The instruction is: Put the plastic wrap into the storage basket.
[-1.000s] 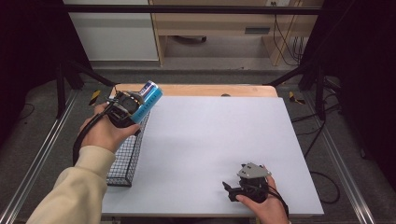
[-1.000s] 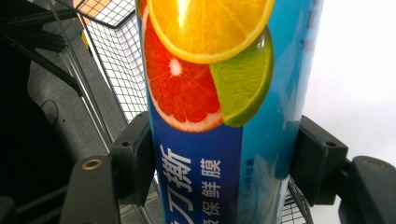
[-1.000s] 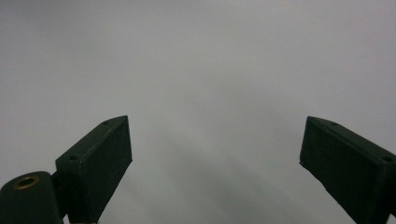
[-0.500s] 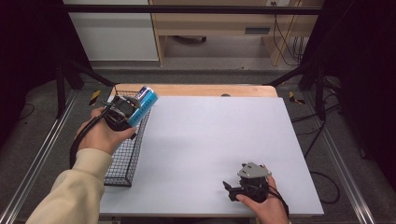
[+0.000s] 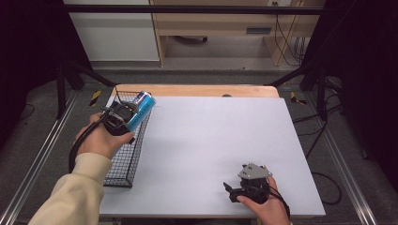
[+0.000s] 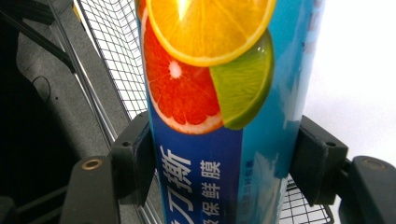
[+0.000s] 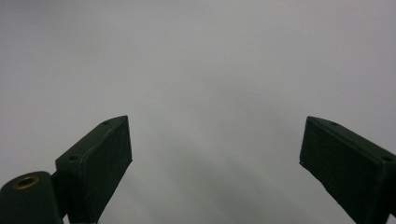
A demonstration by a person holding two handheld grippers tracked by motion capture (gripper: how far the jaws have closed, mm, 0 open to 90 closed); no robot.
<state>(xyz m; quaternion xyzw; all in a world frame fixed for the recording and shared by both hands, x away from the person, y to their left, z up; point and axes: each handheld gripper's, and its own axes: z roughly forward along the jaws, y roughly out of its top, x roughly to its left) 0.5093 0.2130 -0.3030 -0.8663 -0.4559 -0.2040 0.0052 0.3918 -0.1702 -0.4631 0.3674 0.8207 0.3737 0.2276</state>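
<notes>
The blue tube (image 5: 139, 110) with citrus slices printed on its wrap sits clamped in my left tool (image 5: 123, 117); in the left gripper view both black jaws press its sides, squeezing the blue part of the label (image 6: 205, 182) below the fruit picture. It is tilted, its capped end pointing up and away from me, and it hangs above the far end of the wire basket (image 5: 123, 161) at the left edge of the tabletop (image 5: 220, 136).

Compared with a second ago, my left hand (image 5: 101, 140) has carried the tube leftward and a little nearer to me: then it hovered over the white surface beside the basket's inner wall, now it is over the mesh. I read this as the carry nearly done, with lowering and release into the basket to come. The tube is long against the basket's narrow width, so I judge it will have to go in lengthwise or it may catch on the rim.

My right tool (image 5: 237, 190) has not moved; it rests near the front edge of the tabletop, jaws spread wide with nothing between them, facing bare white surface (image 7: 201, 70).
</notes>
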